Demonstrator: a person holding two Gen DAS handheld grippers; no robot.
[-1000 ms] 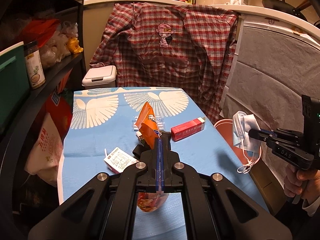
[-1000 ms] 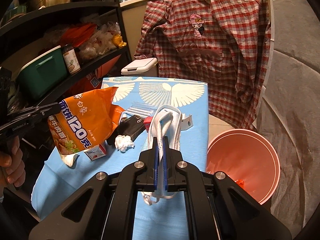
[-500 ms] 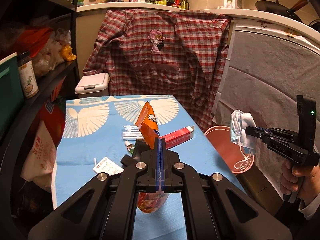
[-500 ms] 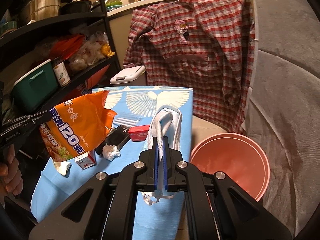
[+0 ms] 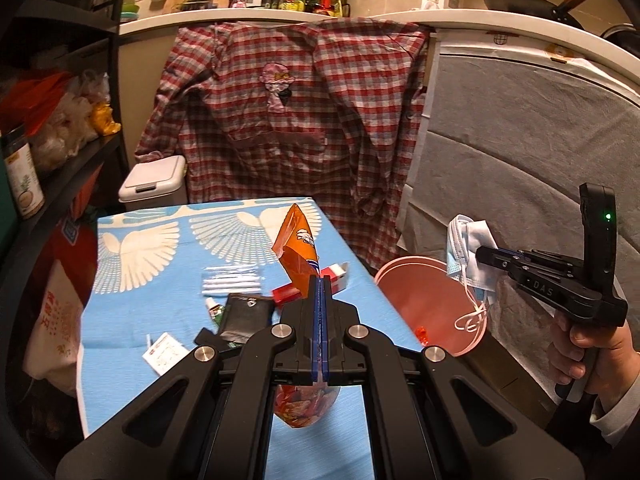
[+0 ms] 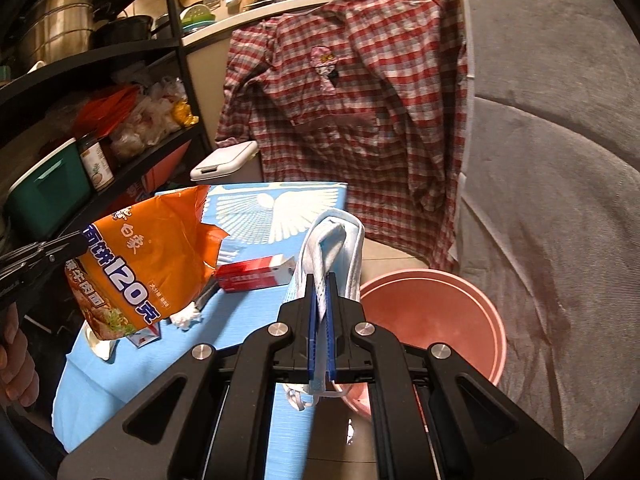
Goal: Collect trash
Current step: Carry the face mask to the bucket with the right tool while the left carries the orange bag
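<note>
Progress: your right gripper (image 6: 319,280), clamped on the face mask (image 6: 336,240), has swung out past the table's (image 5: 132,292) right edge above the pink bucket (image 6: 436,320). Your left gripper (image 5: 319,282) stays clamped on the orange wrapper (image 6: 136,256) over the table; release the mask first.

We cannot see the middle of the orange wrapper (image 5: 298,248) in the left wrist view, because the closed jaws cover it. From the right wrist, the pink bucket (image 6: 448,320) is partly masked at 7 o'clock by the face mask (image 6: 334,248). The black pouch (image 5: 245,316) loses its near end behind the left gripper (image 5: 319,316). Print on the small white packet (image 5: 164,354) is too small for us to read.
</note>
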